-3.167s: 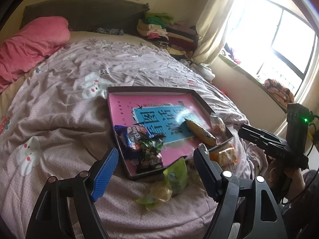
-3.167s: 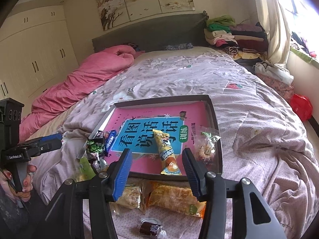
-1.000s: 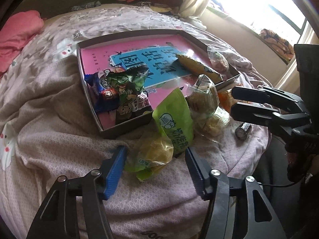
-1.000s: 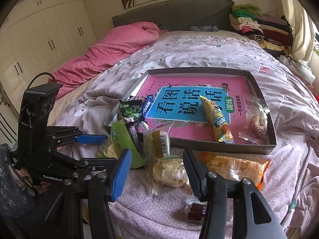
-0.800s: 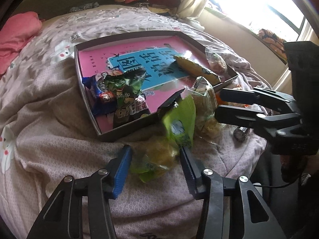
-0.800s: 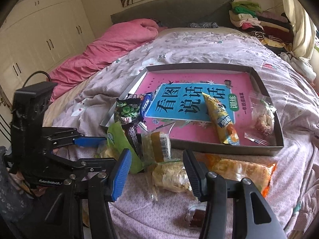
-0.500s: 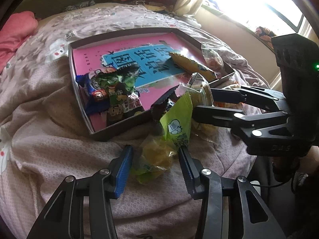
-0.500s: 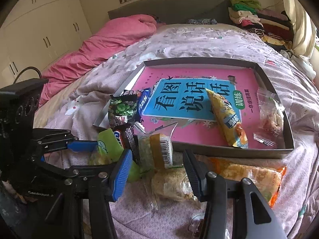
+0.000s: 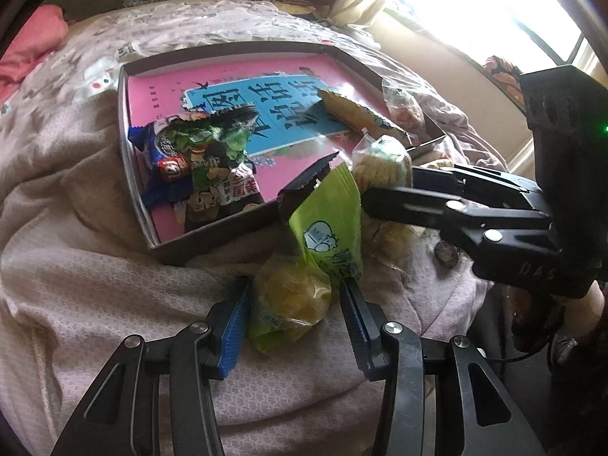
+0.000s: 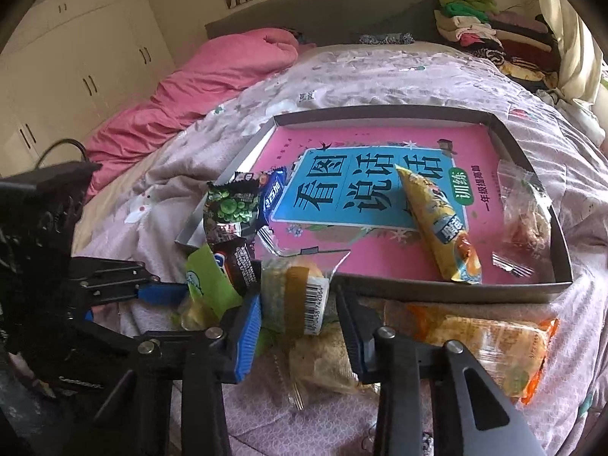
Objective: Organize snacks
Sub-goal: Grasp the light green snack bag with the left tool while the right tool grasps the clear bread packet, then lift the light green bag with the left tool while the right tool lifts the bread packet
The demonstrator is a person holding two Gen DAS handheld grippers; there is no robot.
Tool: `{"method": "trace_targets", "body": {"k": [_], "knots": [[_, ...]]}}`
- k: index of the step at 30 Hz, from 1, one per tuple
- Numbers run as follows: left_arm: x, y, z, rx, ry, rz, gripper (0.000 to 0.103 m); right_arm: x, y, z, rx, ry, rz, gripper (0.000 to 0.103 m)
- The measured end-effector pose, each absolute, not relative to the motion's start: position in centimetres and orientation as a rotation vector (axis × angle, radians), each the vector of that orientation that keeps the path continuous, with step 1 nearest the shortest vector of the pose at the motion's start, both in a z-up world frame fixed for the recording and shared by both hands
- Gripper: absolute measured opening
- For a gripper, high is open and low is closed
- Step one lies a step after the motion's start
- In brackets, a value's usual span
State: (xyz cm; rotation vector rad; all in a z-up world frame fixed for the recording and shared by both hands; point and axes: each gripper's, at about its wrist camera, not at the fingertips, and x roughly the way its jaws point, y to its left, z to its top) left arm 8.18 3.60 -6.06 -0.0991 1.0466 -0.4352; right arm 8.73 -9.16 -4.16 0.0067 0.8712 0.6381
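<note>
A shallow grey box (image 9: 212, 233) (image 10: 437, 288) with a pink and blue book inside lies on the bed and holds several snacks. My left gripper (image 9: 294, 313) is open, its fingers on either side of a green snack packet (image 9: 326, 235) (image 10: 205, 285) that lies by the box's near edge. My right gripper (image 10: 298, 326) is open, its fingers on either side of a clear cake packet with a barcode (image 10: 300, 296) (image 9: 380, 167). In the left wrist view the right gripper (image 9: 448, 205) reaches in from the right.
Inside the box lie a dark green pea packet (image 10: 231, 209), a blue packet (image 10: 273, 193), a yellow packet (image 10: 437, 224) and a clear bag (image 10: 528, 212). An orange packet (image 10: 490, 345) lies outside on the quilt. A pink duvet (image 10: 212, 83) is far left.
Both grippers have moved forward and down toward the snacks by the box edge. The left fingers have narrowed around the green packet; the right fingers now flank the barcode packet.
</note>
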Motion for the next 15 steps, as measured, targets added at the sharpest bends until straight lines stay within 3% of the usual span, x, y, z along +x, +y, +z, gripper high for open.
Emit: {"method": "trace_targets", "body": {"k": [10,15], "knots": [[8.4,3.3,-6.3,-0.121,1.052,-0.443,0.048,8.3,-10.6,-3.6,0.047,0.867,0.636,0.038],[8.3,2.9,-6.4,-0.123,1.061,-0.432,0.034,8.0,-10.8,-3.4,0.044,0.859,0.634,0.038]]}}
